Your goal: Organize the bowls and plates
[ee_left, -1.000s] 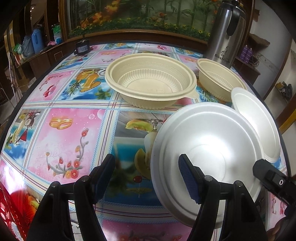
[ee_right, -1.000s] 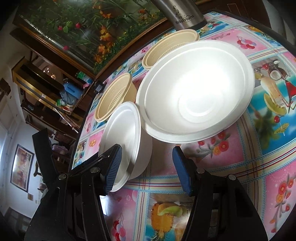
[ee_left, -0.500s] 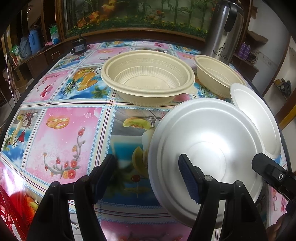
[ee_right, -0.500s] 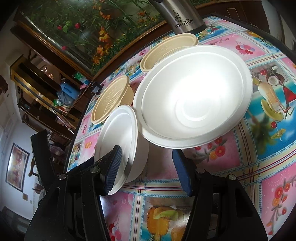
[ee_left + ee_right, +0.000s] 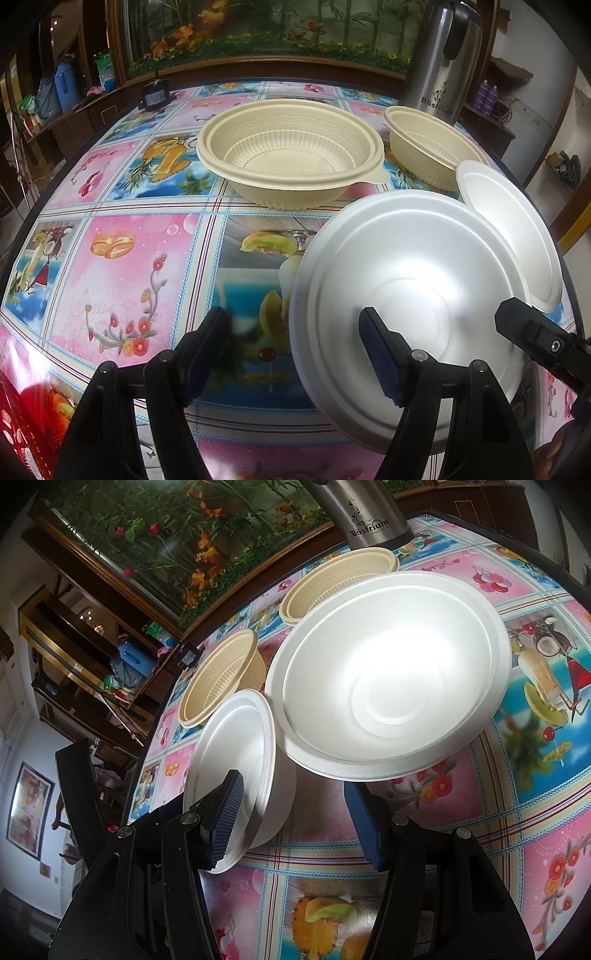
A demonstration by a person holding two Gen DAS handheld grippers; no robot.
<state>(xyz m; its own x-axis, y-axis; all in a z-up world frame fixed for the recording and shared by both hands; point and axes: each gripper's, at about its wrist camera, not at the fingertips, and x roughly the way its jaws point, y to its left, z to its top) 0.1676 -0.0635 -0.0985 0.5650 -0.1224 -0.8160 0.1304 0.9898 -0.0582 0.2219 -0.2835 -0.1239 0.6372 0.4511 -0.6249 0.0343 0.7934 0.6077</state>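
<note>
A large white foam bowl (image 5: 406, 280) (image 5: 388, 672) stands upright on the patterned tablecloth (image 5: 129, 258). My left gripper (image 5: 295, 350) straddles its near rim, one finger inside and one outside. Its jaws are opening and neither pad presses the rim. A small white foam bowl (image 5: 509, 229) (image 5: 236, 746) sits right beside it near the table's edge. My right gripper (image 5: 295, 827) has one finger inside this bowl and the other clear of its outer wall. A big beige ribbed bowl (image 5: 291, 155) (image 5: 221, 675) and a smaller beige bowl (image 5: 424, 147) (image 5: 332, 579) stand further back.
A tall steel flask (image 5: 443, 66) (image 5: 369, 517) stands behind the smaller beige bowl. A small black device (image 5: 155, 94) lies at the table's far left edge. Something red (image 5: 18, 424) shows at the near left corner. The round table's edge runs just past the small white bowl.
Both views have shifted only slightly. The bowls and both grippers keep their places.
</note>
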